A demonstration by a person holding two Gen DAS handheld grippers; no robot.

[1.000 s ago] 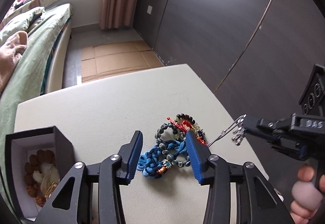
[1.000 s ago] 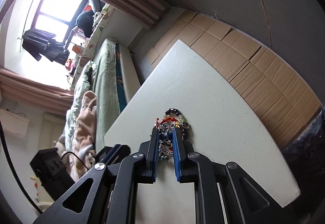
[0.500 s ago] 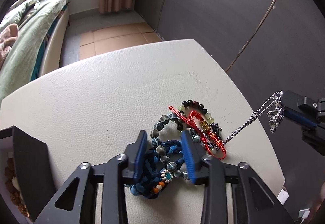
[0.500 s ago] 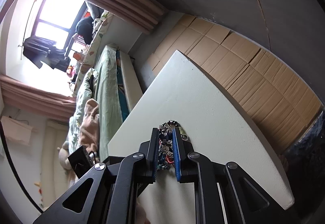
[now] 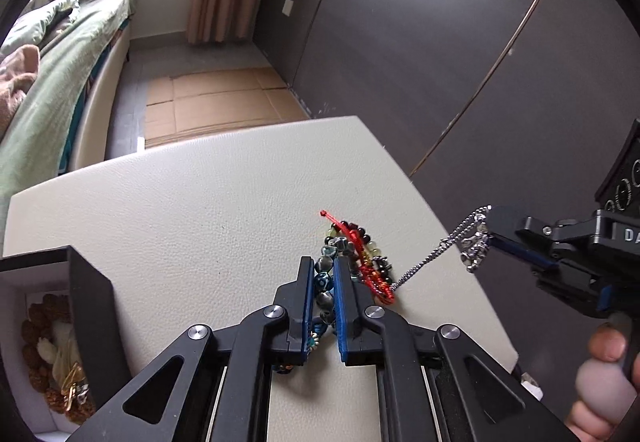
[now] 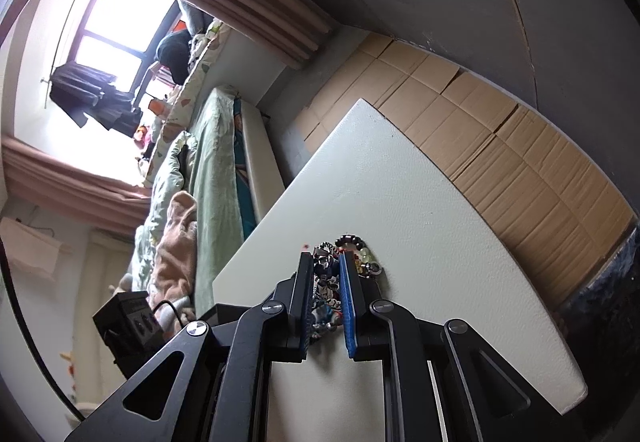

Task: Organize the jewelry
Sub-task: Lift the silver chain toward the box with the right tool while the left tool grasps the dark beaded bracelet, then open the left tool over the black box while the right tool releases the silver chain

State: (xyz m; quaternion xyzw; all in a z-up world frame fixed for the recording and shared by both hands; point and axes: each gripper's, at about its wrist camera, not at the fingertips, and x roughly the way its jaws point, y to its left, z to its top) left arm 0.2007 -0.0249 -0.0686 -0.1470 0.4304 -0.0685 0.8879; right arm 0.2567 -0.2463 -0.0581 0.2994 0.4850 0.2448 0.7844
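A tangle of jewelry lies on the white table (image 5: pixel 200 201). It holds a grey-blue beaded bracelet (image 5: pixel 325 284), a red cord bracelet (image 5: pixel 362 266) and a blue braided cord (image 5: pixel 320 326). My left gripper (image 5: pixel 323 262) is closing its jaws, and the blue pads press on the grey-blue beads between them. A silver chain (image 5: pixel 424 266) runs taut from the pile up to my right gripper (image 5: pixel 490 232), which is shut on its charm end. In the right wrist view the right gripper (image 6: pixel 325 258) shows silver charms (image 6: pixel 326 294) between its pads, with the pile (image 6: pixel 360 252) beyond.
A black box (image 5: pixel 86 306) with a white inside stands at the table's left front and holds brown beads (image 5: pixel 36 326). The table's right edge (image 5: pixel 460 262) is close to the pile. A hand (image 5: pixel 600 374) grips the right tool. A bed (image 5: pixel 48 89) lies beyond the table.
My left gripper's jaws have narrowed from wide apart to pinching the grey-blue beads. It dipped toward the pile and drew back, so the box is in view again. The right gripper kept the chain.
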